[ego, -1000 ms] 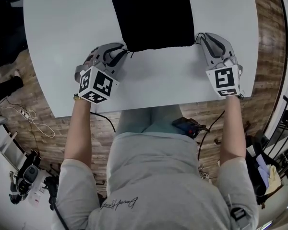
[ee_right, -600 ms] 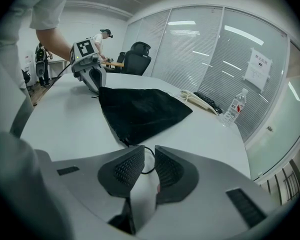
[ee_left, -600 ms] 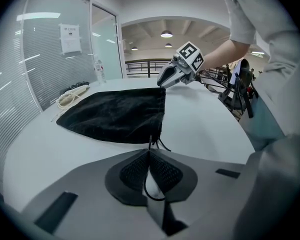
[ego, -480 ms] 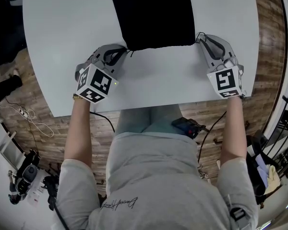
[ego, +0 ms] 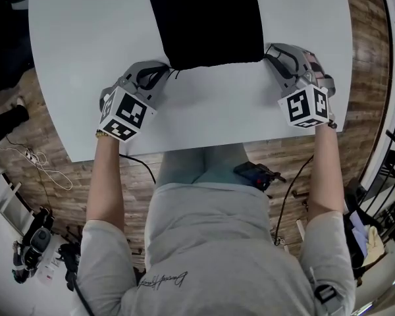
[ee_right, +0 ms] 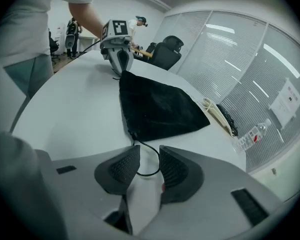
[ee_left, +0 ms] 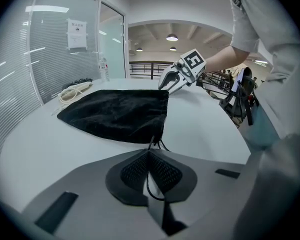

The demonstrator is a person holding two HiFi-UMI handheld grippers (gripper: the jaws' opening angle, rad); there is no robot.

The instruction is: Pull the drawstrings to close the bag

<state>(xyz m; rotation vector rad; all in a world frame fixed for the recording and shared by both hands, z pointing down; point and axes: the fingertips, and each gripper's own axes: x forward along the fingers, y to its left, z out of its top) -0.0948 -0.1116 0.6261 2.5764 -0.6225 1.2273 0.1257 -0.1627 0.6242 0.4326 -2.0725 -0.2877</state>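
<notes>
Flat on the white table (ego: 85,58), the black bag (ego: 204,22) is laid with its mouth toward the person and a drawstring at each near corner. The left drawstring (ee_left: 149,180) is pinched between the closed pads of the left gripper (ee_left: 149,154). The right drawstring (ee_right: 146,143) is looped loosely between the parted jaws of the right gripper (ee_right: 149,156), which have just been opening. Since a second ago that gripper has been rolled, while the bag is unmoved. A coiled white rope (ee_left: 72,90) and a water bottle (ee_right: 252,136) are seen beyond the bag.
</notes>
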